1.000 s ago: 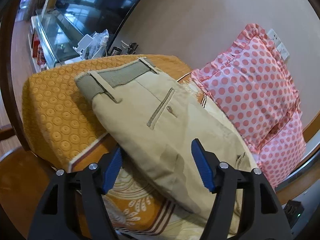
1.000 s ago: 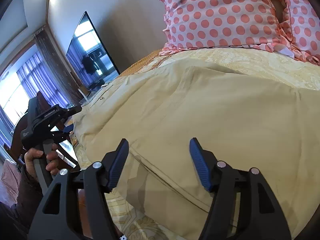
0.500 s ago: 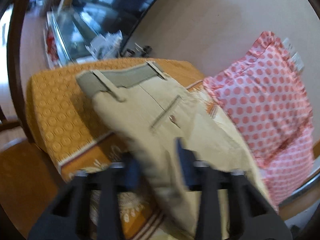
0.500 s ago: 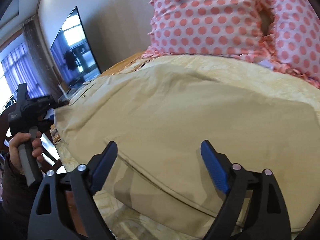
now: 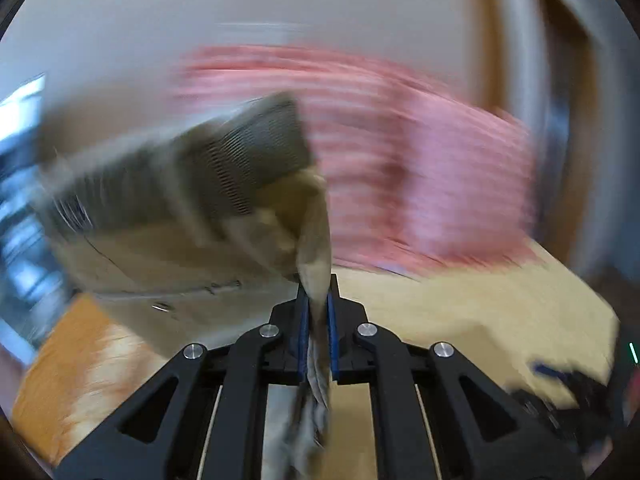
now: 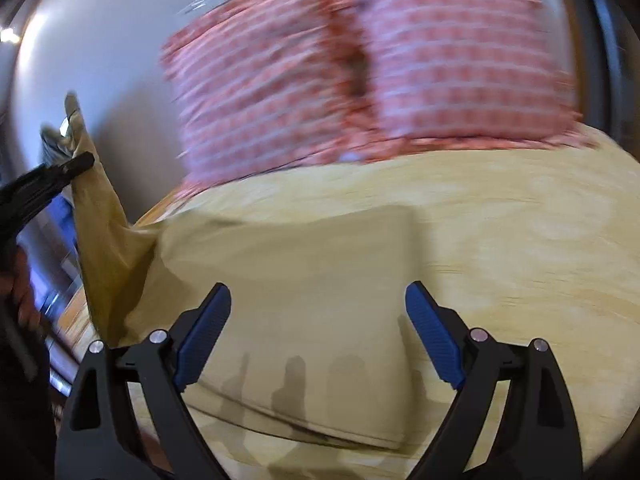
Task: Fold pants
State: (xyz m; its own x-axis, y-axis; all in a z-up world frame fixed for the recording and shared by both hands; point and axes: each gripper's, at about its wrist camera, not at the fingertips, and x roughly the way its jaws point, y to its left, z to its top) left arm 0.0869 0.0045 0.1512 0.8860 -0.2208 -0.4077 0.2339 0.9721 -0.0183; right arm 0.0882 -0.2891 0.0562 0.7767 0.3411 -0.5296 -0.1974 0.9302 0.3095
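The beige pants (image 6: 304,280) lie on the bed; their waist end (image 5: 208,208), with a grey waistband (image 5: 248,160), is lifted off the bed. My left gripper (image 5: 316,300) is shut on a fold of the pants fabric and holds it up; it also shows at the left of the right wrist view (image 6: 48,176) with the cloth hanging from it. My right gripper (image 6: 316,320) is open and empty, just above the flat leg part of the pants. Both views are motion-blurred.
Two pink polka-dot pillows (image 6: 360,64) lean against the wall behind the pants. The bed has a pale yellow patterned cover (image 6: 540,240) with an orange part (image 5: 72,368) at the left. A dark bed frame (image 6: 600,20) rises at the right.
My left gripper closed on the pants near the waist and lifted that end, swinging right. My right gripper opened wider and moved along the leg part.
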